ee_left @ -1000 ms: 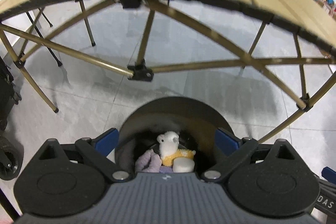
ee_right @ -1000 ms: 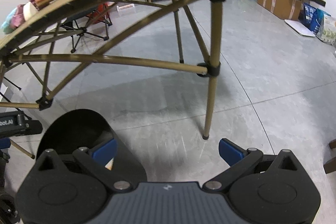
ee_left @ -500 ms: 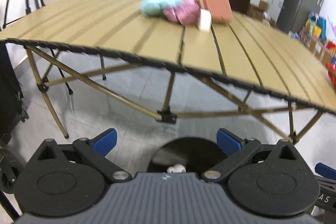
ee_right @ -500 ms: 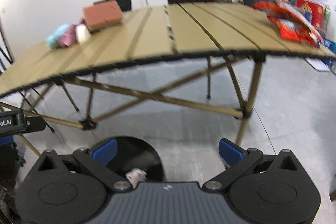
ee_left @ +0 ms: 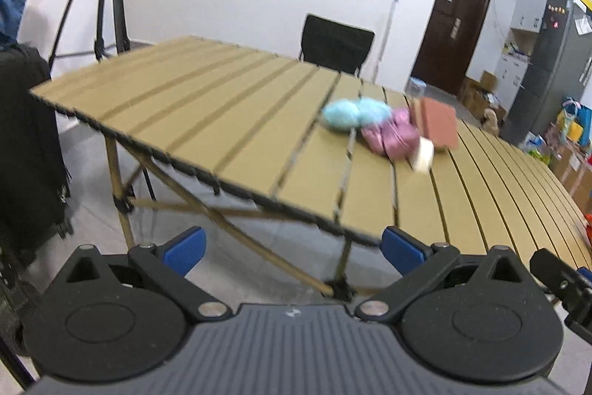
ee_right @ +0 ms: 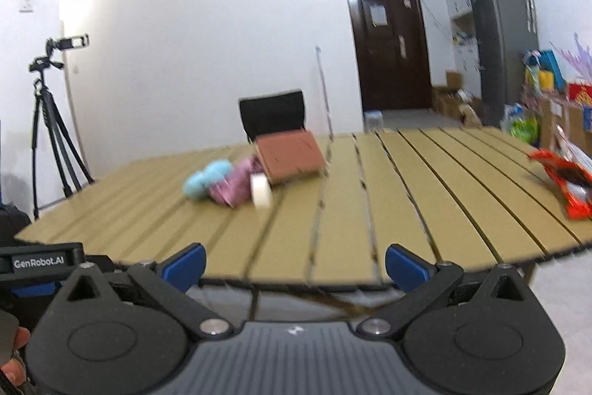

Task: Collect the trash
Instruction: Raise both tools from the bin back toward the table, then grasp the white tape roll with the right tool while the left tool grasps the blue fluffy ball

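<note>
Blur smears the trash on the slatted table (ee_right: pixel 344 221): blue balls (ee_right: pixel 203 180), pink wads (ee_right: pixel 236 186), white roll (ee_right: pixel 261 196), brown block (ee_right: pixel 290 156); red wrapper (ee_right: pixel 566 182) cut off at rt edge. My left claw (ee_left: pixel 292 245) and right claw (ee_right: pixel 294 261) both gape wide, holding nothing, short of table's near edge. No bin in view.

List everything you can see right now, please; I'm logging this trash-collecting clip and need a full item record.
Slatted table: one, tan, fills the middle of both views.
Fluffy balls: two, light blue, left end of the cluster on the table.
Crumpled items: blurred, pink, beside the blue balls.
Flat block: one, reddish brown, tilted at the back of the cluster.
Tape roll: one, white, front of the cluster.
Snack bag: one, red, at the table's right edge.
Chair: one, black, behind the table.
Tripod: one, black, left by the wall.
Door: one, dark brown, at the back.
Fridge: one, grey, right.
Left gripper: open, blue pads, empty.
Right gripper: open, blue pads, empty.
</note>
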`<state>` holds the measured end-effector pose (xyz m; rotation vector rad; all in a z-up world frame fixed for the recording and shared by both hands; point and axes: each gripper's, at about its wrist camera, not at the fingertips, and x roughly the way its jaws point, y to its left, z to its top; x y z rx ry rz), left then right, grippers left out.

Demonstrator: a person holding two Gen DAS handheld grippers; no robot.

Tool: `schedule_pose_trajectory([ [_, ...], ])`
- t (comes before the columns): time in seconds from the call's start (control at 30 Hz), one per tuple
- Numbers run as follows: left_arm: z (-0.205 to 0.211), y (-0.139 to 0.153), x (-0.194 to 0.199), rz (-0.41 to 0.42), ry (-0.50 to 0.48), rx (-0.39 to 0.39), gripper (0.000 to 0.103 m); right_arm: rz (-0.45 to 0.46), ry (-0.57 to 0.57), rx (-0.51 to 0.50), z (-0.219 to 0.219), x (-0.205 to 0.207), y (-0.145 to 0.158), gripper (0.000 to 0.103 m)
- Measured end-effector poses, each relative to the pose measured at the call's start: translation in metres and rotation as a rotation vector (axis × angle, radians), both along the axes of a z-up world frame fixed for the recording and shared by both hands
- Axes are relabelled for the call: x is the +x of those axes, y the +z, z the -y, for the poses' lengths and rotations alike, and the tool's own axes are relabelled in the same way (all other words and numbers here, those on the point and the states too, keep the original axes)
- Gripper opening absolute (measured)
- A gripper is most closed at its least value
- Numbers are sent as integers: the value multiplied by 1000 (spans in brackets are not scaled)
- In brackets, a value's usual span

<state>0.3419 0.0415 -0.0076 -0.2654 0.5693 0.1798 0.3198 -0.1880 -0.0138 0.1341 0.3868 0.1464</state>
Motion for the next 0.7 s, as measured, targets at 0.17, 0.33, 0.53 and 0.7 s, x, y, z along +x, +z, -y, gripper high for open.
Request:
schedule_pose_trajectory([
  [0.17,-20,11,21,25,29,-2,103,62,13,-54,-17,27,16,103],
  [0.33,-32,19,47,32,50,4,103,56,20,-94,-29,62,19,103],
  [0.53,-34,27,76,40,45,39,103,36,17,-128,-42,109,14,103],
  [0.7,-31,25,102,41,35,60,103,9,12,-168,-53,145,7,103],
])
